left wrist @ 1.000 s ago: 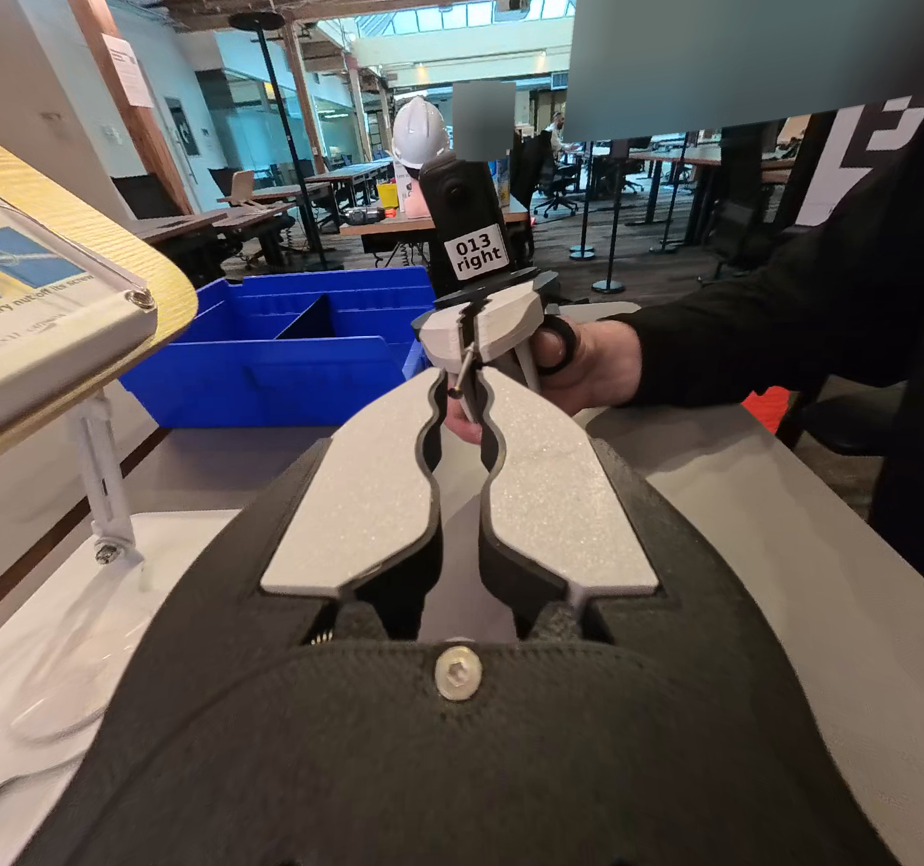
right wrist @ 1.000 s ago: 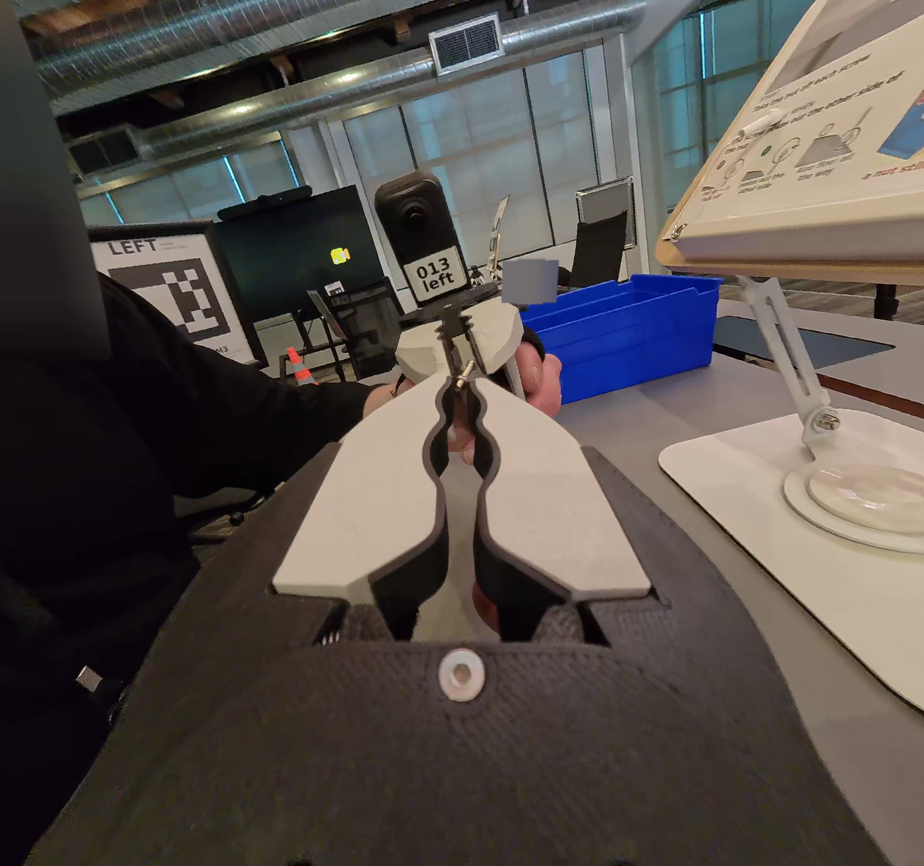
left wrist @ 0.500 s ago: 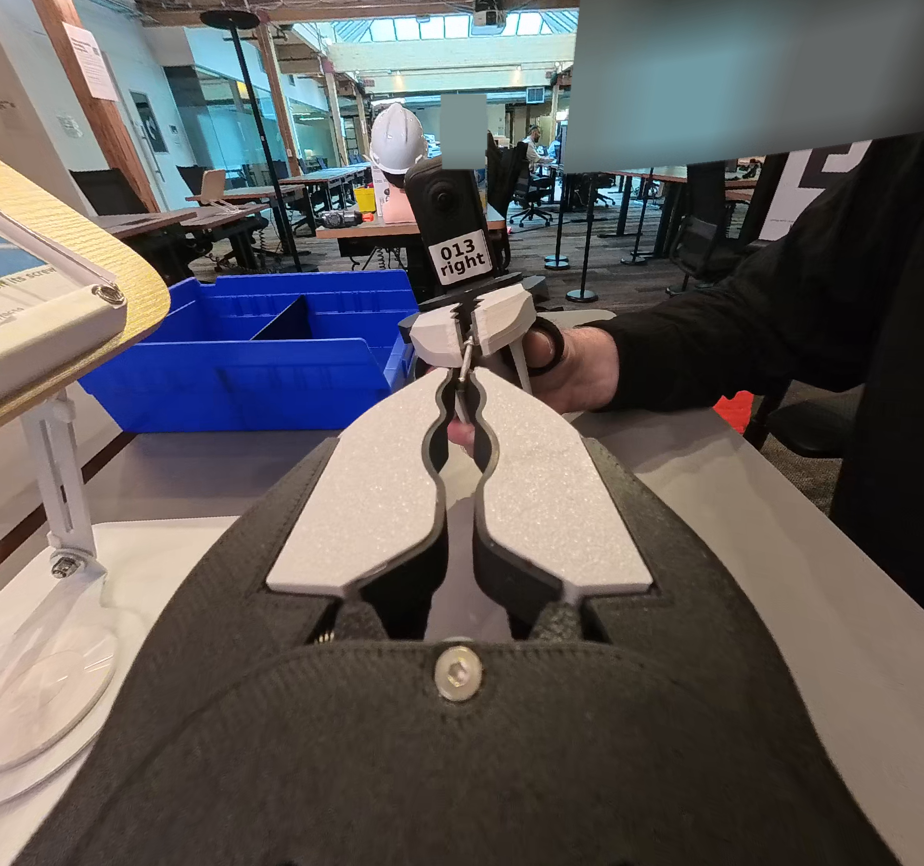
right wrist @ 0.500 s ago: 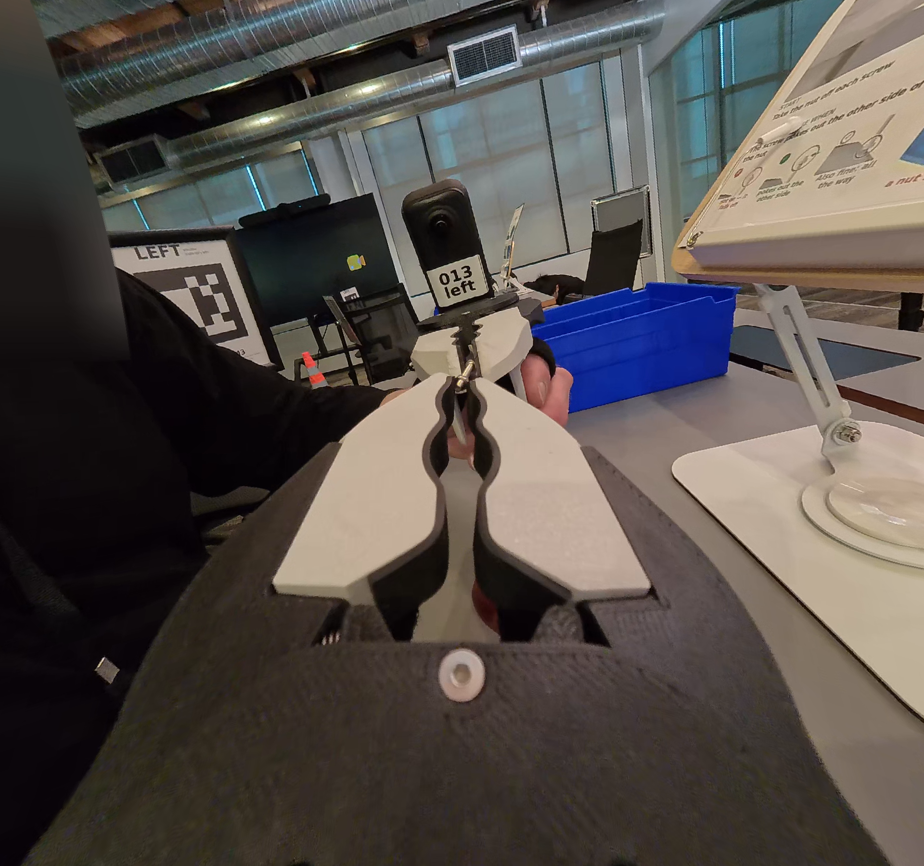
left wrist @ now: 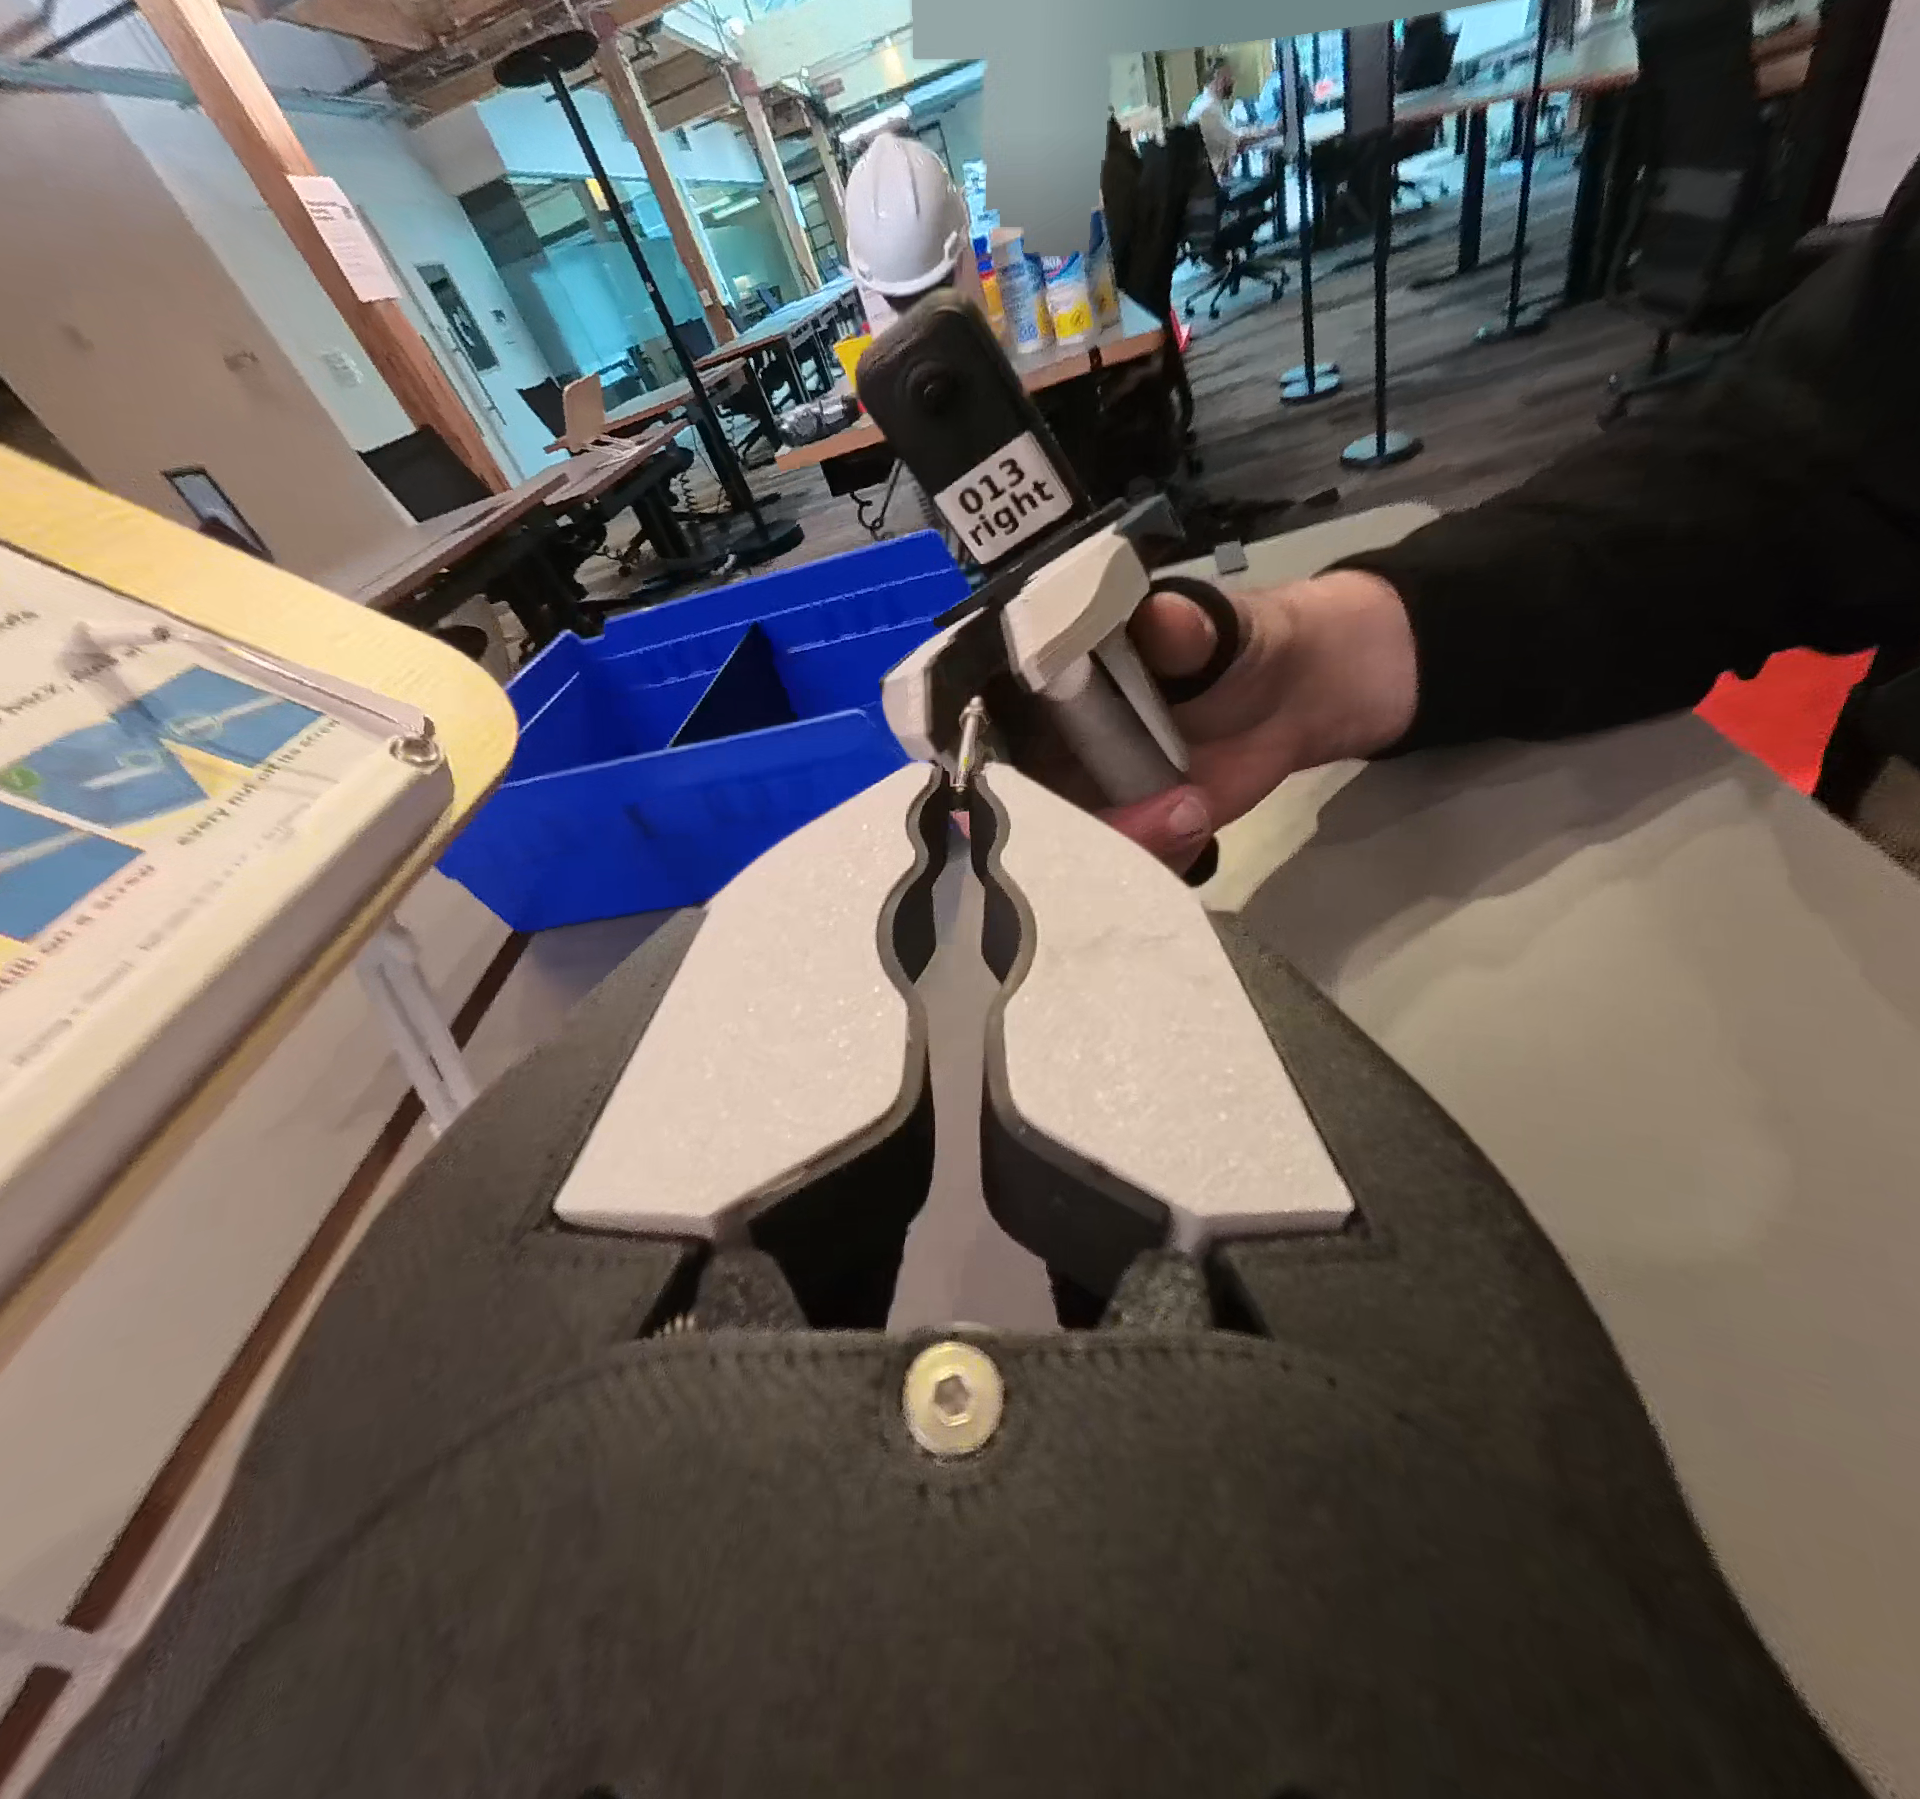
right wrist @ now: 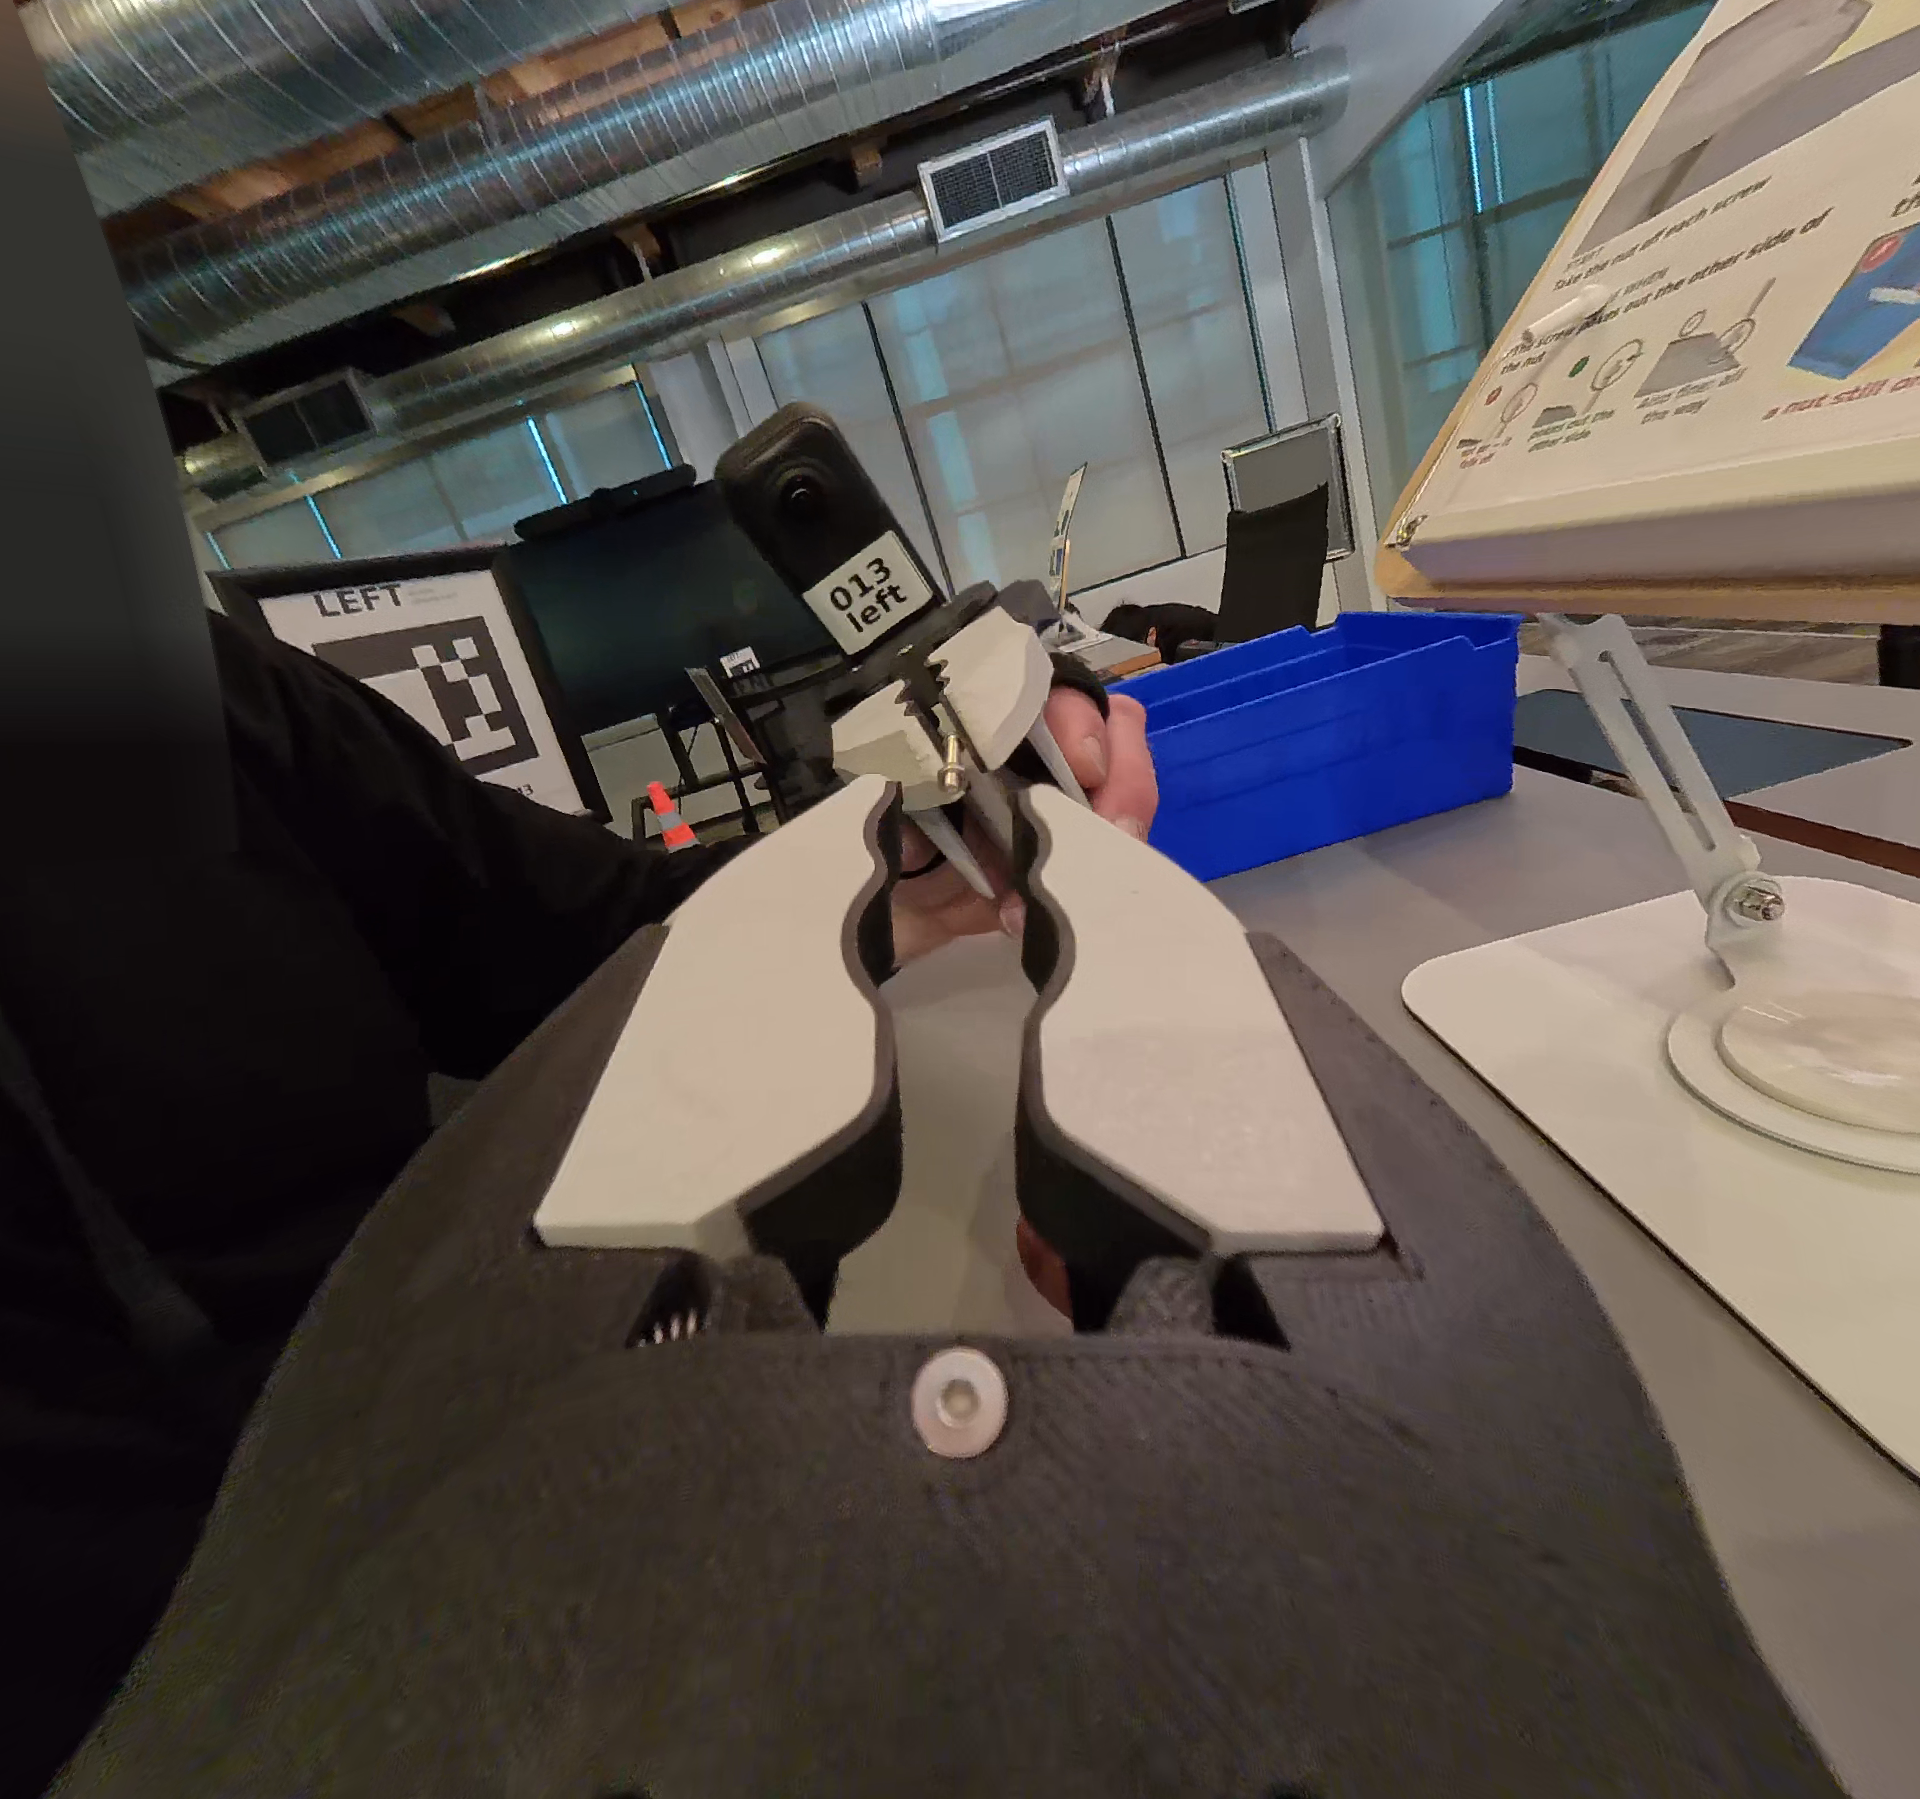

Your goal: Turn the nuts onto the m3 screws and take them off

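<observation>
My left gripper (left wrist: 961, 781) is shut on a small silver M3 screw (left wrist: 970, 737), which sticks out past its fingertips. In the right wrist view the left gripper (right wrist: 940, 726) is tilted and pinches the screw (right wrist: 948, 775), whose free end points at me. My right gripper (right wrist: 952, 799) is open, its fingertips standing either side of that free end without gripping it. In the left wrist view the right gripper (left wrist: 982, 679) is just beyond the screw's tip, held by a hand in a black sleeve. I cannot make out a nut.
A blue divided bin (left wrist: 665, 783) stands on the grey table (left wrist: 1558, 970) behind the grippers; it also shows in the right wrist view (right wrist: 1330, 721). An instruction board (right wrist: 1662, 347) on a white stand with a white base (right wrist: 1558, 1074) is beside them.
My right gripper's jaws have opened off the screw. Both grippers have rolled and tilted, and the left one still holds the screw.
</observation>
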`<action>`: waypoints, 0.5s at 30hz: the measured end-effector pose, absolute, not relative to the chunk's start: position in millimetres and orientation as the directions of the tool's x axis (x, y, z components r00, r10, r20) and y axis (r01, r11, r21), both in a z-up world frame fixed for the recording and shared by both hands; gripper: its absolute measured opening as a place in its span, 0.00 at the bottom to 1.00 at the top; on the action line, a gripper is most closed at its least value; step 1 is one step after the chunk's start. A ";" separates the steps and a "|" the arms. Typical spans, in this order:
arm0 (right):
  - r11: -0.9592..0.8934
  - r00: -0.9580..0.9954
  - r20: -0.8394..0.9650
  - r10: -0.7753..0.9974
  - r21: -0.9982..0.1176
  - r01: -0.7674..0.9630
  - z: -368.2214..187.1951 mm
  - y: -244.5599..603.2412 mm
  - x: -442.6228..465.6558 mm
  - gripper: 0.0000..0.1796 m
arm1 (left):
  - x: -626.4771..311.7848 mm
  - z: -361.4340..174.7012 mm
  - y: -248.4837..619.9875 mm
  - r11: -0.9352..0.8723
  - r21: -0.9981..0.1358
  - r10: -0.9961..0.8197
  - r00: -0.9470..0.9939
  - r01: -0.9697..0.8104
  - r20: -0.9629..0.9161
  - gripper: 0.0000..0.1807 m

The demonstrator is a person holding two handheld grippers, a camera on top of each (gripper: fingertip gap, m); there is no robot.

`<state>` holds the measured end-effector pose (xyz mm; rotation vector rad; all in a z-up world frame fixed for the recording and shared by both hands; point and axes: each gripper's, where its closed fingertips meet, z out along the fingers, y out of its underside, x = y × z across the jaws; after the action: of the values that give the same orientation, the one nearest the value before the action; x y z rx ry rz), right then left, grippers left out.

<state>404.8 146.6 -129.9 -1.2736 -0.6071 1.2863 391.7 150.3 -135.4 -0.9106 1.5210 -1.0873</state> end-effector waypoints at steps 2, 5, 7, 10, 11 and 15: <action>-0.200 0.263 -0.299 0.917 -0.917 -0.345 -130.1 146.3 403.5 0.11 | 392.9 -136.1 151.3 0.395 -0.917 -0.907 -0.182 -0.049 -0.380 0.02; -0.192 0.289 -0.292 0.912 -0.925 -0.329 -131.7 147.8 401.5 0.12 | 394.1 -134.9 148.8 0.459 -0.886 -0.879 -0.180 -0.064 -0.442 0.02; -0.189 0.308 -0.295 0.905 -0.925 -0.330 -131.6 150.0 402.6 0.14 | 394.4 -133.7 148.2 0.464 -0.884 -0.876 -0.180 -0.061 -0.447 0.02; -0.187 0.324 -0.299 0.898 -0.924 -0.335 -131.1 152.1 404.5 0.14 | 395.5 -136.3 149.5 0.477 -0.876 -0.870 -0.175 -0.068 -0.460 0.02; -0.187 0.329 -0.300 0.896 -0.924 -0.334 -131.5 152.7 404.6 0.14 | 395.9 -136.5 148.8 0.469 -0.881 -0.874 -0.180 -0.064 -0.452 0.02; -0.195 0.336 -0.305 0.891 -0.926 -0.323 -135.1 154.2 403.0 0.13 | 397.0 -135.3 146.6 0.446 -0.894 -0.884 -0.179 -0.046 -0.432 0.01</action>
<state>403.0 154.2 -135.1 -1.3356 -0.5791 1.2132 397.0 146.6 -135.3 -0.8376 1.5734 -0.9321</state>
